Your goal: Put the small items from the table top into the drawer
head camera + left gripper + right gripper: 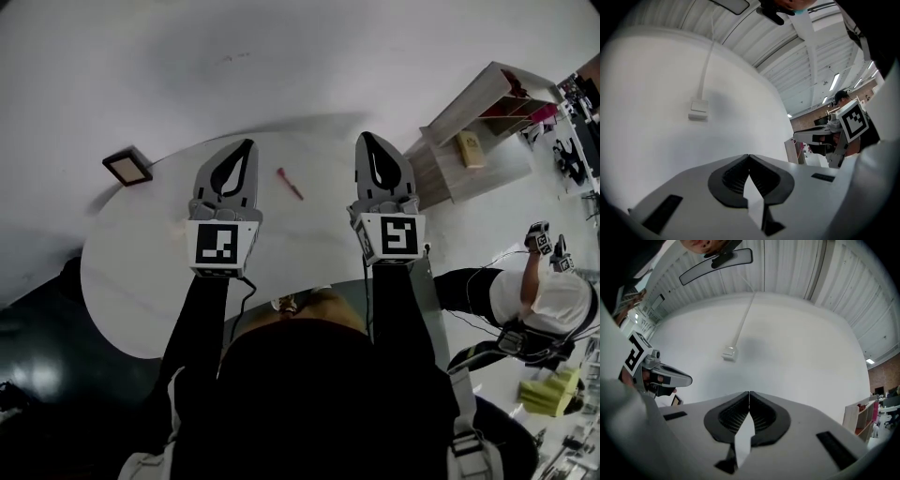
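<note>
- Left hand-held gripper: jaws fully together, nothing between them. The left gripper view shows the ribbed pads meeting at the tip.
- Right hand-held gripper: jaws also pressed together and empty, as its own view confirms.
- Both are held out side by side over the white round counter, pointing roughly level toward a white wall.
- Small red item lies on the counter between the two grippers and touches neither. It is slim, possibly a pen or small tool, but too small to tell.
- Dark square frame sits by the counter's left rim, well apart from the red item.
- White box with a cable is mounted on the wall ahead.
- Wooden shelf unit stands to the right of the counter.
- Another person is on the floor further right.
</note>
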Demonstrator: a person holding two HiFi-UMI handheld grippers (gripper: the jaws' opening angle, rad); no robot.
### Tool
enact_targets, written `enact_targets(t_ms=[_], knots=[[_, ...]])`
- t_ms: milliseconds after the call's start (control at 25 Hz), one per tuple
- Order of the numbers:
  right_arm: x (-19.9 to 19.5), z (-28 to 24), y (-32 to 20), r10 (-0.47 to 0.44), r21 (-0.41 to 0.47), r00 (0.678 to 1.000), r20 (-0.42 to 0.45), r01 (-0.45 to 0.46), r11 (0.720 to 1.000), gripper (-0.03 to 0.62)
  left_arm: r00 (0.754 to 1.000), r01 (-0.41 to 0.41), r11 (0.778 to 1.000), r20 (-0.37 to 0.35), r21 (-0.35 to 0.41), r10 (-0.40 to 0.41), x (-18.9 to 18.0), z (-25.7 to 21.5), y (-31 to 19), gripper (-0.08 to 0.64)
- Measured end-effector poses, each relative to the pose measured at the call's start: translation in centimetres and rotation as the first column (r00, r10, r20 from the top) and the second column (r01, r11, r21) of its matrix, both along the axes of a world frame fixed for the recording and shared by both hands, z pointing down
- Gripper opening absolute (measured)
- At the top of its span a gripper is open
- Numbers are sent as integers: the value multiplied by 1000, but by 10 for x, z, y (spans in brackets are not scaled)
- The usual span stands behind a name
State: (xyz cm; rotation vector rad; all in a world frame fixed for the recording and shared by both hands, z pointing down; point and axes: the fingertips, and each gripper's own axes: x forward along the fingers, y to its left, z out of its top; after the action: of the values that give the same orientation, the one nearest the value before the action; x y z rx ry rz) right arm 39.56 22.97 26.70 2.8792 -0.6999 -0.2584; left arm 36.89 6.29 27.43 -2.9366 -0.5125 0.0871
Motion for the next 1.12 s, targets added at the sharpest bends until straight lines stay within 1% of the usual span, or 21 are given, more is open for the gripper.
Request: enact_targets(t_ms=[80,320,360,440,520,560,600,640,680,800,920,1120], knots=[[5,-4,3,-2,-7,1000,-11,2,1000,28,1000,-5,1000,-5,-10,5,5,-1,4,15],[16,3,8,-11,-31,1000,18,11,999,28,1000,-3,1000,9,-16,3,16,12,10,15],[17,5,9,-14,-36,1000,21,15,999,28,1000,8,1000,29,-11,-8,19,19,10,16],[19,9,11,-18,-42,999,28,19,999,28,994,37,999,99,-7,-36,27,38,10,17],[20,15,15,-20,-48,999,39,22,999,28,983,43,999,182,-27,-37,36,67,15,18],[21,18,17,-21,-51,999,46,23,998,28,973,37,999,230,-39,-27,40,83,20,18],[22,21,19,-23,-55,998,54,26,998,28,960,28,999,278,-45,-14,44,101,25,21],[23,23,21,-24,-57,998,61,28,998,28,945,19,999,326,-45,-4,48,119,31,62],[24,25,23,-24,-59,997,68,28,998,28,928,11,999,373,-43,6,51,138,36,122],[28,31,28,-20,-64,996,83,25,998,28,861,9,999,509,-43,14,59,195,45,169],[32,40,33,-12,-72,995,98,20,997,28,788,29,999,615,-32,-3,63,249,48,183],[37,49,38,-17,-60,993,115,24,998,28,681,89,996,732,-28,-40,67,310,50,182]])
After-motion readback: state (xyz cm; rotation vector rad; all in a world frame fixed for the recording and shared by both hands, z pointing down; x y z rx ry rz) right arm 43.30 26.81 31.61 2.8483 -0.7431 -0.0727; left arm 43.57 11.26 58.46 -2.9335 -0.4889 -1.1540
